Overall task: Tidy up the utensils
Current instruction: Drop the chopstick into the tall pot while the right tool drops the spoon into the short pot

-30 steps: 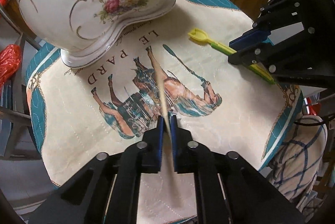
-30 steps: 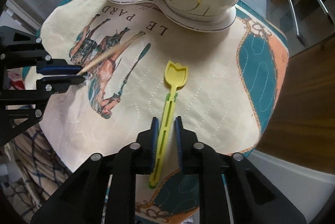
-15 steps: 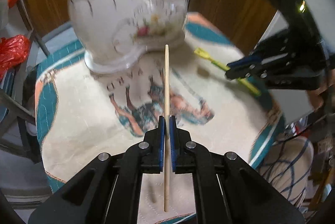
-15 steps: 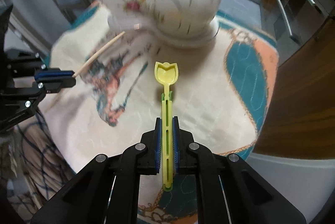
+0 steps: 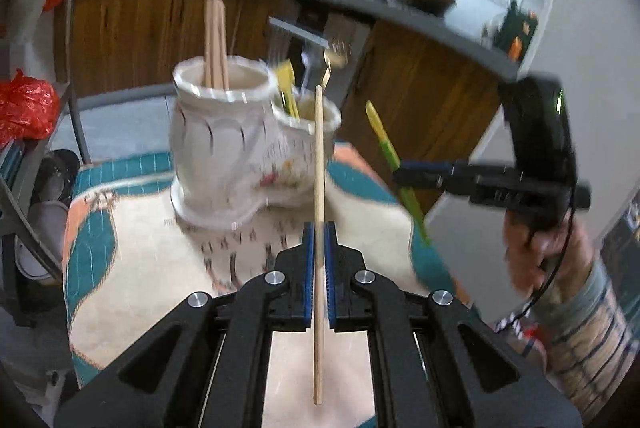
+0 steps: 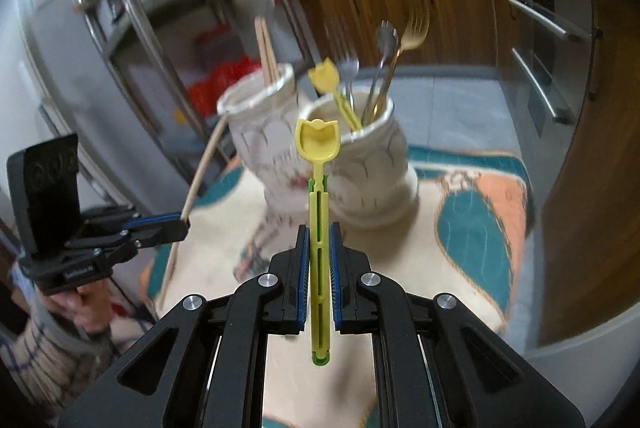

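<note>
My left gripper [image 5: 319, 228] is shut on a wooden chopstick [image 5: 318, 156] that stands upright, lifted above the cloth. My right gripper [image 6: 319, 230] is shut on a yellow tulip-shaped spoon [image 6: 318, 144], also raised. Ahead stands a white two-cup ceramic holder [image 5: 224, 148]. Its left cup [image 6: 260, 108] holds chopsticks [image 5: 215, 40]. Its right cup [image 6: 368, 132] holds another yellow spoon [image 6: 325, 76], forks and tongs. The right gripper [image 5: 404, 174] with the spoon [image 5: 384, 136] appears at the right of the left wrist view; the left gripper [image 6: 180, 224] with its chopstick [image 6: 200, 180] shows at the left of the right wrist view.
The holder stands on a round table under a printed cloth [image 5: 132, 268] with teal and orange edges. A curved wooden counter [image 6: 440, 12] runs behind. A metal rack [image 6: 140, 28] with red bags [image 5: 24, 108] stands to the left. A person's hand [image 5: 536, 252] holds the right gripper.
Both grippers have risen and tilted up from the cloth, lifting the chopstick and the yellow spoon. The view now takes in the holder's open cups and the counter.
</note>
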`<state>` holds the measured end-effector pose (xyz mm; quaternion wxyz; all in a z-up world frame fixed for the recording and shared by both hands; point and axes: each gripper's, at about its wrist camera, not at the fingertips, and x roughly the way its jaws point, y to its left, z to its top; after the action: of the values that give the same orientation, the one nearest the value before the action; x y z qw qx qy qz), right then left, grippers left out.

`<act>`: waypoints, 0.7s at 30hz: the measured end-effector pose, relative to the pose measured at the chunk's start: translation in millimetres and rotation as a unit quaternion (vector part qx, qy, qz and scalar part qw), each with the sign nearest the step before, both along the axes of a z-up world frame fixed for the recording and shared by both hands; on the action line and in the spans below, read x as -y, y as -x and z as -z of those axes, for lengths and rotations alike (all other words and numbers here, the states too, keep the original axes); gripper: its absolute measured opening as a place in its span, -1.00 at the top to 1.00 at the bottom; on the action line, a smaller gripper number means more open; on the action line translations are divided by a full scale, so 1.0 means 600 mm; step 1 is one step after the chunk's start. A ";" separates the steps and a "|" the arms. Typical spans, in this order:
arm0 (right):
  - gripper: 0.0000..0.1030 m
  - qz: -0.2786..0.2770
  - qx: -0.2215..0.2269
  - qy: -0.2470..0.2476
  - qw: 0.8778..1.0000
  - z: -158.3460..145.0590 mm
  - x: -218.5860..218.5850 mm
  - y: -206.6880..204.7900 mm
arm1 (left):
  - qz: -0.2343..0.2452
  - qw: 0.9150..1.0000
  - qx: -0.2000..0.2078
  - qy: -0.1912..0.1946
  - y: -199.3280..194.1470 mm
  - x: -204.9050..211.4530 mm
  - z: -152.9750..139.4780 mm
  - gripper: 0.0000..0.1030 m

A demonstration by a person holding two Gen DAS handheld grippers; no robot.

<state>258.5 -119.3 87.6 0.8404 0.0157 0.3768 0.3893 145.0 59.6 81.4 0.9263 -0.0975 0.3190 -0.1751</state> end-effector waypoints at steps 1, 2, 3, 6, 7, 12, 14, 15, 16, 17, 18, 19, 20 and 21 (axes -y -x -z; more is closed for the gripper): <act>0.80 0.004 0.005 -0.011 1.000 -0.002 0.001 -0.002 | -0.005 1.000 0.010 0.007 -0.002 -0.003 -0.006 0.91; 0.80 0.010 0.013 -0.024 1.000 -0.004 0.002 -0.002 | -0.016 0.999 0.028 0.011 -0.004 -0.005 -0.011 0.91; 0.80 0.013 0.019 -0.040 0.999 -0.006 0.003 -0.004 | -0.025 0.999 0.042 0.013 -0.004 -0.007 -0.017 0.91; 0.80 0.022 0.032 -0.073 0.997 -0.007 0.004 -0.013 | -0.044 0.995 0.084 0.024 -0.003 -0.013 -0.030 0.91; 0.80 0.023 0.033 -0.082 0.996 -0.007 0.003 -0.015 | -0.048 0.994 0.093 0.028 -0.004 -0.015 -0.032 0.91; 0.80 0.039 0.058 -0.115 0.991 -0.007 -0.002 -0.025 | -0.073 0.987 0.133 0.052 -0.022 -0.027 -0.034 0.91; 0.80 0.047 0.079 -0.120 0.988 -0.011 -0.004 -0.027 | -0.081 0.982 0.162 0.056 -0.024 -0.030 -0.039 0.91; 0.80 0.049 0.087 -0.125 0.987 -0.013 -0.006 -0.025 | -0.085 0.980 0.174 0.053 -0.025 -0.031 -0.042 0.91; 0.80 0.052 0.096 -0.132 0.985 -0.015 -0.006 -0.025 | -0.088 0.977 0.186 0.050 -0.027 -0.029 -0.045 0.91; 0.80 0.055 0.102 -0.136 0.984 -0.017 -0.005 -0.026 | -0.091 0.975 0.199 0.047 -0.029 -0.028 -0.049 0.91; 0.80 0.056 0.108 -0.144 0.982 -0.019 -0.005 -0.031 | -0.091 0.973 0.207 0.048 -0.033 -0.029 -0.053 0.91; 0.80 0.055 0.109 -0.149 0.981 -0.020 -0.005 -0.035 | -0.092 0.971 0.214 0.049 -0.036 -0.029 -0.056 0.91; 0.80 0.055 0.110 -0.154 0.980 -0.021 -0.005 -0.040 | -0.096 0.969 0.223 0.051 -0.040 -0.030 -0.061 0.91; 0.80 0.056 0.113 -0.158 0.979 -0.024 -0.006 -0.045 | -0.098 0.967 0.230 0.053 -0.044 -0.032 -0.065 0.91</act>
<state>285.4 -115.6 101.7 0.8848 0.1256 0.2117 0.3957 171.1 78.6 120.7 0.9809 -0.1345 0.0764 -0.1182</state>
